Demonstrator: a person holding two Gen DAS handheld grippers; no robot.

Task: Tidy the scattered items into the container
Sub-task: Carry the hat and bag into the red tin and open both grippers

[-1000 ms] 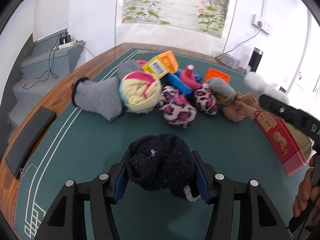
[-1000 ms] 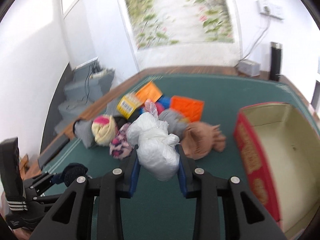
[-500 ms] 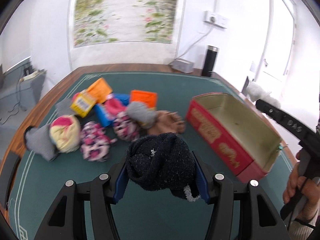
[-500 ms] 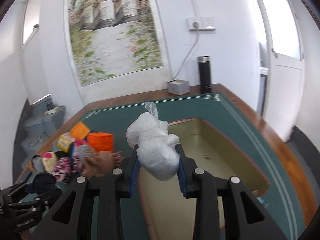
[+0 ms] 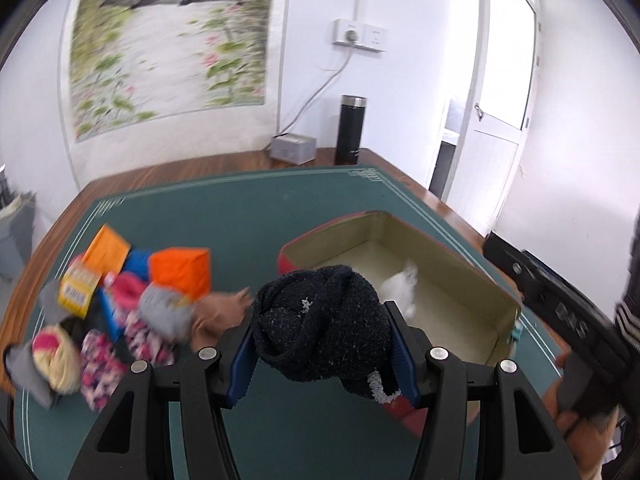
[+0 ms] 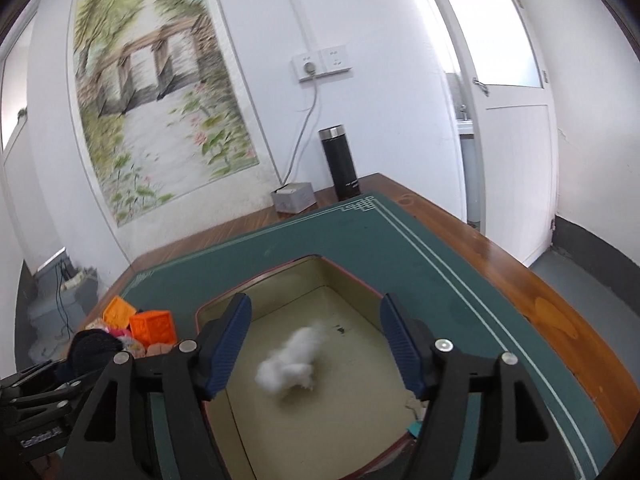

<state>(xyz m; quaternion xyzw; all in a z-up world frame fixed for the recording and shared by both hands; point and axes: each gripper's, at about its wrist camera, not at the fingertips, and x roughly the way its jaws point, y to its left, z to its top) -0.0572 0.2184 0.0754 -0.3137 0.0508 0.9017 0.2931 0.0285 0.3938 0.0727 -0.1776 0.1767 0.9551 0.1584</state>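
My left gripper [image 5: 322, 354] has its jaws pinching a rolled dark navy sock [image 5: 322, 326], which bulges above the blue pads and hangs a white-trimmed cuff toward the lower right. Just beyond it sits the red tin box [image 5: 486, 280], open-topped with a pale gold interior, and a white bundle [image 5: 400, 286] lies on its floor. From my right wrist view the right gripper [image 6: 316, 346] hovers over that same box [image 6: 352, 276] with jaws spread wide and nothing between them; the white bundle [image 6: 290, 366], blurred, lies inside the box below the gap, clear of both pads. Left of the box, the rest of the clutter sits heaped on the green mat [image 5: 224, 216]: an orange cube [image 5: 182, 268], a yellow barcoded box [image 5: 78, 290], a grey sock roll [image 5: 164, 312], a tan sock [image 5: 220, 314], pink leopard-print socks [image 5: 144, 338] and a pink-and-yellow roll [image 5: 56, 356]. The mat covers a wooden tabletop [image 6: 520, 264]. At the far edge stand a black flask [image 6: 340, 168] and a small grey box [image 6: 294, 196], under a wall socket [image 6: 322, 64] and a landscape painting [image 6: 160, 92]; a white door [image 6: 516, 120] is at right.
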